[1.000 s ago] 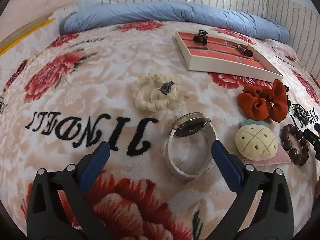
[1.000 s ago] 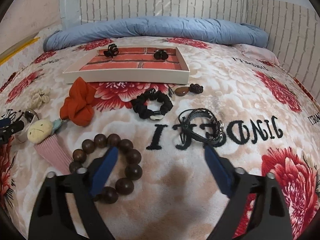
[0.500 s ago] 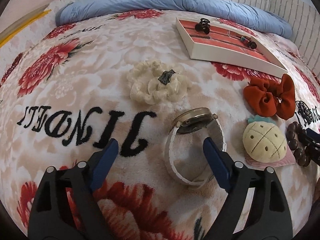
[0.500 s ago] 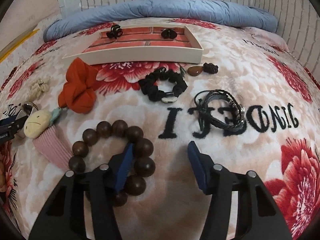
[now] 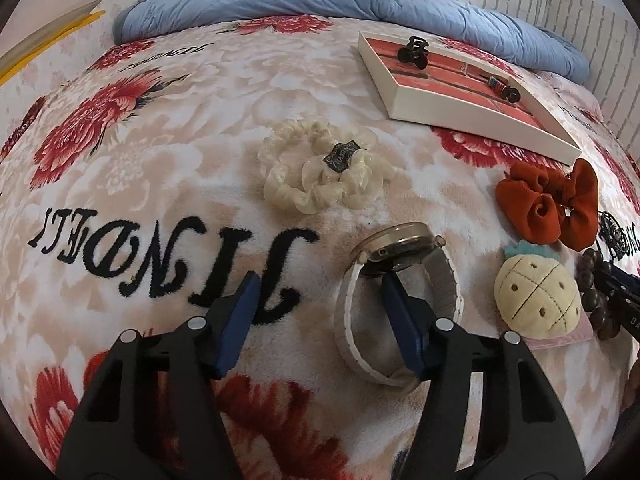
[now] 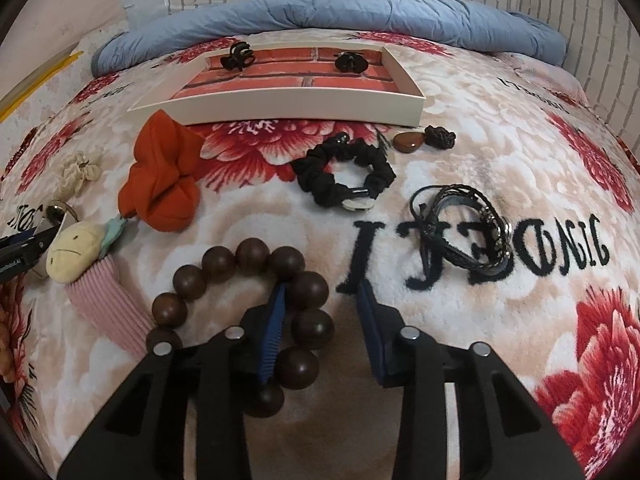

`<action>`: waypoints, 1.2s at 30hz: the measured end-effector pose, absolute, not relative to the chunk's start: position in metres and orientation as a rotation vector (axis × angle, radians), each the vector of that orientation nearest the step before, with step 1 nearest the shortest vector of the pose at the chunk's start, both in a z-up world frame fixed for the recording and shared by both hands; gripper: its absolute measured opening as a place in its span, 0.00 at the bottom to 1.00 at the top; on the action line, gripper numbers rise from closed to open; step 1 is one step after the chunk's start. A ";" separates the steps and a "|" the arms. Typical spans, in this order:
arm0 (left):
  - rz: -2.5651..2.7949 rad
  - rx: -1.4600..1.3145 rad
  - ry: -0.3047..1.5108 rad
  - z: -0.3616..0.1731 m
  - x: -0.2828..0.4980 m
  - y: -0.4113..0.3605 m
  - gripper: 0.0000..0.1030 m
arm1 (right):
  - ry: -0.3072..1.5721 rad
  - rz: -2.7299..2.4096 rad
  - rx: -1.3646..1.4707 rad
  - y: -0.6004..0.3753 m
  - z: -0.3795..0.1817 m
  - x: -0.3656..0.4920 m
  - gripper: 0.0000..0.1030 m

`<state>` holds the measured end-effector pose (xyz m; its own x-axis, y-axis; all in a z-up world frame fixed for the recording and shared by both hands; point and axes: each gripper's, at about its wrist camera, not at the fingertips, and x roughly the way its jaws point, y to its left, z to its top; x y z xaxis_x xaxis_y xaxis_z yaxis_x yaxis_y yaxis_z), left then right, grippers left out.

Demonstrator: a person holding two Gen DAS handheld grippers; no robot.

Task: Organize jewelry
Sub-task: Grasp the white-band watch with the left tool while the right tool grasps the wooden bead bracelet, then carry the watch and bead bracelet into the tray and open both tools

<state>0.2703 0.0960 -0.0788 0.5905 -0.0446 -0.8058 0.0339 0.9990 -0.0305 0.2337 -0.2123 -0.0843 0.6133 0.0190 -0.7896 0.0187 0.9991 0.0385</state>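
Note:
My left gripper point(image 5: 320, 300) is open over the blanket; its right finger sits inside the loop of a white-strapped watch point(image 5: 400, 280), the left finger outside it. My right gripper point(image 6: 322, 308) is open and straddles the right side of a brown wooden bead bracelet point(image 6: 240, 300), its left finger inside the ring. A white tray point(image 6: 280, 106) with a brick-pattern floor holds two black hair clips point(image 6: 236, 56). It also shows in the left wrist view point(image 5: 472, 114).
On the floral blanket lie a cream scrunchie point(image 5: 320, 172), an orange scrunchie point(image 6: 160, 176), a plush pineapple on pink fabric point(image 5: 536, 300), a black scrunchie point(image 6: 344, 176), a black leather bracelet point(image 6: 464, 232) and a brown stone pendant point(image 6: 408, 142). A blue quilt point(image 6: 320, 12) lies behind.
Both grippers have moved forward and down and narrowed. The left now straddles the watch strap; the right now straddles the beads.

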 end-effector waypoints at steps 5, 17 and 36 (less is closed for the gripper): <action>-0.044 -0.011 0.934 -0.079 0.269 0.096 0.58 | 0.901 0.020 0.054 -0.213 -0.085 0.232 0.28; -0.067 -0.024 0.912 -0.076 0.264 0.096 0.21 | 0.881 0.043 0.068 -0.213 -0.084 0.228 0.21; -0.095 0.002 0.820 -0.049 0.248 0.086 0.04 | 0.715 0.138 0.104 -0.219 -0.039 0.211 0.19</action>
